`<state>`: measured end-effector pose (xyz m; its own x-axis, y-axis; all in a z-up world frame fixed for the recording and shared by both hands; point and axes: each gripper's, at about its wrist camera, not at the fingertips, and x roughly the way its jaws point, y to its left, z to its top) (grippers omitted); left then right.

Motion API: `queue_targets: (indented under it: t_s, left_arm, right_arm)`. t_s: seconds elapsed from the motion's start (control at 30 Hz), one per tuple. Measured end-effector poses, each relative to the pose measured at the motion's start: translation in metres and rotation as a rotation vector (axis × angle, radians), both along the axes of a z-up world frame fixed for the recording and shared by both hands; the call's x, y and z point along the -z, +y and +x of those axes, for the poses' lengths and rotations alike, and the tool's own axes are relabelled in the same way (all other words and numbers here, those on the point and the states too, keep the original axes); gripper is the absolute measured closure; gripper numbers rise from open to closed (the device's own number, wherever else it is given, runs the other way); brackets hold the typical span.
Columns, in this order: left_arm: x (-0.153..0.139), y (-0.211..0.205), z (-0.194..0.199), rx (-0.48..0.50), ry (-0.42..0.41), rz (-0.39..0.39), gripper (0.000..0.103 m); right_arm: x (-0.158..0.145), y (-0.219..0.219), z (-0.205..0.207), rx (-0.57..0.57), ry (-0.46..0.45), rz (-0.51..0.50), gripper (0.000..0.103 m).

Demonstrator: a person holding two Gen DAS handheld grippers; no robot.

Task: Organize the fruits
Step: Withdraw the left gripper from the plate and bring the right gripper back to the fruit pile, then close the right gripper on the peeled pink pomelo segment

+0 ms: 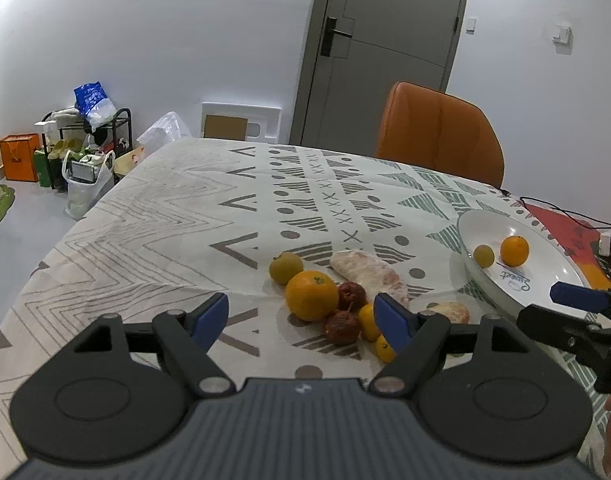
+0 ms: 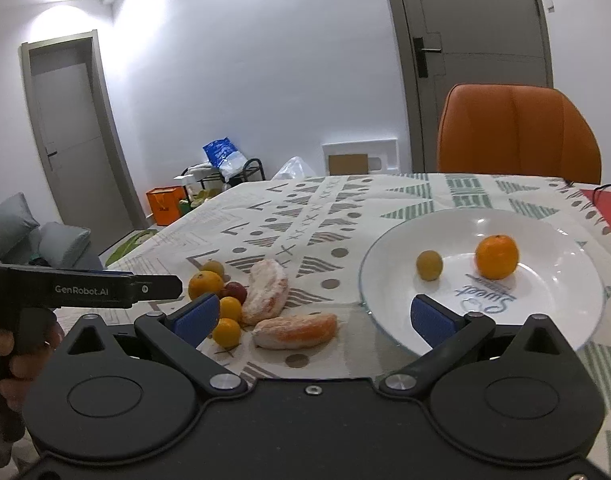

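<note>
Nearest the left wrist camera, the left gripper points down at a slant over the patterned tablecloth, its blue pads wide apart and gripping nothing. The fruit heap sits on the cloth between and just beyond those pads: a large orange in the middle, a yellow-green fruit touching it on the far side, two dark red fruits against its right side, and small orange fruits partly hidden behind the right pad. Two pale peeled citrus pieces lie just right of the large orange.

From the right wrist view, the right gripper also tilts downward, jaws spread wide with nothing in them; one pad sits before the heap, the other before the near rim of the white plate. That plate lies right of the large orange, well apart from it, and holds a small yellow-green fruit and an orange standing apart from each other. A person's hand grips the left tool's handle at the picture's left edge. An orange chair stands beyond the table's far edge.
</note>
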<state>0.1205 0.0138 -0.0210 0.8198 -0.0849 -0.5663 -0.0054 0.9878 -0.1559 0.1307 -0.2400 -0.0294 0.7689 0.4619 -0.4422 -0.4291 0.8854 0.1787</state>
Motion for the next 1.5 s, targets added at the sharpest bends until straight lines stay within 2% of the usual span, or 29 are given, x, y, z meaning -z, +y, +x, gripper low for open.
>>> queue_targets:
  t_s: [0.33,0.4,0.47,0.8,1.03,1.1,1.27,1.5]
  left_arm:
    - [0.007,0.014,-0.002,-0.017,0.005,-0.022,0.028]
    - [0.008,0.017,-0.002,-0.018,0.006,-0.026,0.029]
    - [0.009,0.019,-0.001,-0.018,0.006,-0.029,0.03]
    - [0.015,0.027,0.0,-0.024,0.017,-0.05,0.034]
    - [0.016,0.031,-0.001,-0.028,0.021,-0.058,0.036]
    - [0.017,0.032,0.0,-0.029,0.022,-0.06,0.036]
    - [0.017,0.033,0.0,-0.015,0.017,-0.07,0.036]
    - [0.015,0.029,-0.001,0.009,0.011,-0.064,0.036]
  right_arm:
    - [0.008,0.025,0.001,-0.043,0.019,-0.066,0.003]
    - [0.01,0.028,0.003,-0.048,0.029,-0.077,0.012]
    - [0.013,0.031,0.005,-0.056,0.046,-0.084,0.018]
    - [0.027,0.045,0.015,-0.042,0.085,-0.147,0.03]
    - [0.033,0.052,0.023,-0.033,0.091,-0.179,0.035]
    - [0.033,0.054,0.024,-0.034,0.089,-0.186,0.039]
    - [0.035,0.062,0.026,-0.042,0.077,-0.221,0.039]
    - [0.035,0.063,0.028,-0.054,0.071,-0.212,0.043]
